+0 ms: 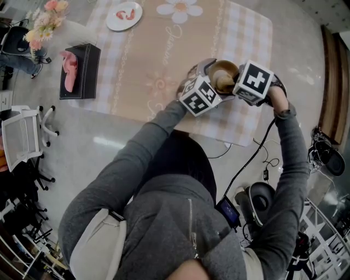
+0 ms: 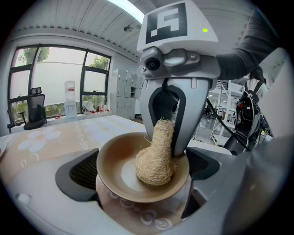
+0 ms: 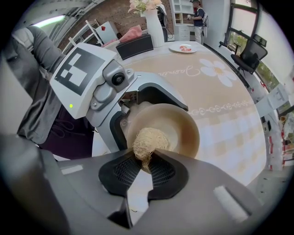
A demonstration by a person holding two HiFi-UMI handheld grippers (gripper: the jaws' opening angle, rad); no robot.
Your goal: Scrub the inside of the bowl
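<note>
A tan bowl (image 1: pixel 224 71) is held tilted above the table's near edge, and my left gripper (image 1: pixel 205 82) is shut on it. In the left gripper view the bowl (image 2: pixel 115 167) sits between the two dark pads (image 2: pixel 79 175). A pale loofah scrubber (image 2: pixel 156 156) rests against its inner wall. My right gripper (image 1: pixel 236 82) comes in from the right, shut on the scrubber's upper end. In the right gripper view the jaws (image 3: pixel 144 166) pinch the scrubber (image 3: pixel 149 139), whose round end presses into the bowl (image 3: pixel 181 125). The left gripper (image 3: pixel 120 120) grips the bowl's left rim.
The table (image 1: pixel 164 54) has a checked cloth with flower prints. At its far side lies a white plate with red food (image 1: pixel 124 16). A black box with a pink object (image 1: pixel 79 70) and flowers (image 1: pixel 44 22) stand left. A white chair (image 1: pixel 22 136) and floor cables (image 1: pixel 257 158) are nearby.
</note>
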